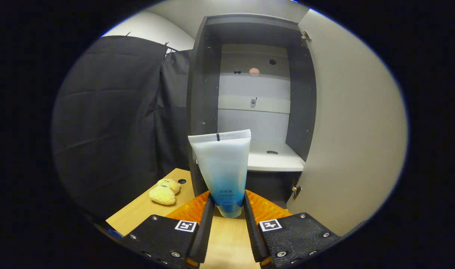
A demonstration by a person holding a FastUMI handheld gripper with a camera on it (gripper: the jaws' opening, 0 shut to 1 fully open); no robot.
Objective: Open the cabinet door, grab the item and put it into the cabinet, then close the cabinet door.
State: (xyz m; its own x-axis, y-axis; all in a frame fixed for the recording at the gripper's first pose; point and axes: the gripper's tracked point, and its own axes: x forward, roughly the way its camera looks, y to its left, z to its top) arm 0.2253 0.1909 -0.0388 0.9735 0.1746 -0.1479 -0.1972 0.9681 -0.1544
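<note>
Between the fingers of the gripper (229,209), a tube (223,168) is standing upright, cap end down, with both fingers pressing on its lower part and its crimped top rising well above them. Beyond the tube, the cabinet (249,93) is standing with its door (347,130) swung wide to the right, and a pale shelf (276,158) is lying just behind the tube. The door-opening and the grab look done; the placing looks to be the step in hand.

Several things could go wrong from here. The grip is sitting low on a soft, tapering tube, so it may be prone to tilting or sliding out if the gripper is tipped or jolted. The tall top could catch on the cabinet's left wall or the shelf edge if the approach is off-centre. A release before the tube is resting on the shelf would let it topple forward onto the surface (227,239). A plush toy (163,191) is lying on that surface, left of the fingers and apart from the tube.
</note>
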